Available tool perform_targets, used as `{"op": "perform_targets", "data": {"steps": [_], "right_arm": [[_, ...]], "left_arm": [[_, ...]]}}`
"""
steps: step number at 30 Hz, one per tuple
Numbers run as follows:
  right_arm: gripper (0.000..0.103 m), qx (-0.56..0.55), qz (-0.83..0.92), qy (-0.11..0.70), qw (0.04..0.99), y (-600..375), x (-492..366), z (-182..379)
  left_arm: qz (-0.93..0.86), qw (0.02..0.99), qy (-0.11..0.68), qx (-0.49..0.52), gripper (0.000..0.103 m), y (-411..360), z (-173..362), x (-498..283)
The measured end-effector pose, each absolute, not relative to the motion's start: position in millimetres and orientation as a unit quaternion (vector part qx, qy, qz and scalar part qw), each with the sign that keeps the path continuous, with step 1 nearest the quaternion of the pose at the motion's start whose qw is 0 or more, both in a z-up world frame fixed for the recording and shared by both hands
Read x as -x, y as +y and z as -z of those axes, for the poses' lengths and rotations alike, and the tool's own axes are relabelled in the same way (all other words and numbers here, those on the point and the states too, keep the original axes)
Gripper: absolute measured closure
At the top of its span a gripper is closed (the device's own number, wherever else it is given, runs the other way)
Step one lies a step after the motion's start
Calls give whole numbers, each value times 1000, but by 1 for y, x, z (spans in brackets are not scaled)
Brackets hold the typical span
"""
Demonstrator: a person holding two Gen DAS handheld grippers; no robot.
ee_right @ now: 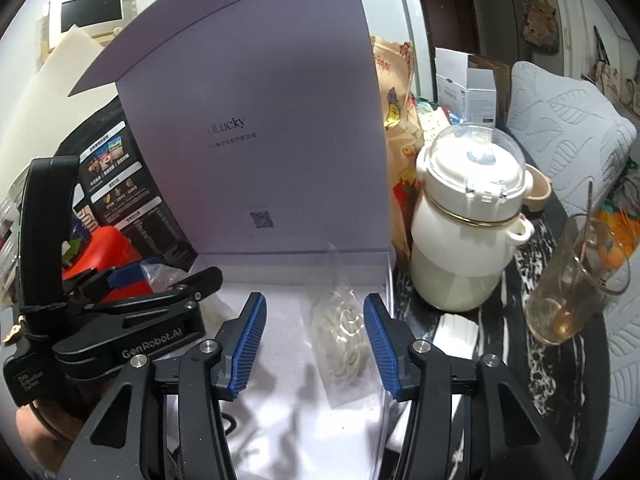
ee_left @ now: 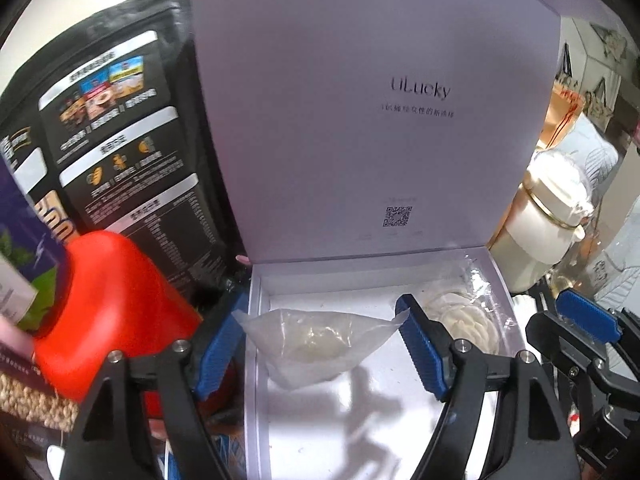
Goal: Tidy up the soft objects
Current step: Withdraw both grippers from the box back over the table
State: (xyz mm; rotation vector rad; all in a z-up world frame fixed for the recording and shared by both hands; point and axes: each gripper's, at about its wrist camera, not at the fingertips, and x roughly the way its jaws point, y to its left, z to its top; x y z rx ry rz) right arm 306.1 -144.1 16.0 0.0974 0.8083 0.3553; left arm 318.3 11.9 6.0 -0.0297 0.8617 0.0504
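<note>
A lilac box (ee_left: 256, 400) stands open with its lid (ee_left: 360, 120) upright; it also shows in the right wrist view (ee_right: 256, 160). Inside lie two clear bags: one with a pale soft lump (ee_left: 316, 344) at the left, one with a coiled white cord (ee_left: 468, 320) at the right, the cord bag also in the right wrist view (ee_right: 344, 332). My left gripper (ee_left: 320, 356) is open, its jaws either side of the lump bag. My right gripper (ee_right: 316, 344) is open around the cord bag.
A red container (ee_left: 112, 320) and a black printed pouch (ee_left: 128, 152) stand left of the box. A cream lidded jar (ee_right: 468, 232) and a glass with a spoon (ee_right: 576, 280) stand to the right on a dark marbled table (ee_right: 520, 360).
</note>
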Motion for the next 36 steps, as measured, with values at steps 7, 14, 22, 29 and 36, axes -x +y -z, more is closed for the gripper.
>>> {"op": "perform_targets", "data": {"steps": [7, 14, 22, 29, 36], "right_arm": [[52, -41, -177, 378, 908, -144, -288, -36], [49, -34, -170, 362, 916, -147, -266, -61], [49, -28, -171, 332, 927, -149, -236, -96], [49, -11, -171, 294, 940, -148, -199, -128], [49, -10, -164, 274, 948, -150, -163, -144]], "left_arm": [[-31, 919, 392, 2, 27, 11, -32, -295], [-24, 925, 378, 0, 27, 11, -60, -272], [-19, 941, 337, -1, 27, 10, -104, -235], [-12, 953, 301, -11, 27, 5, -131, -195], [-10, 957, 289, -16, 27, 5, -141, -163]]}}
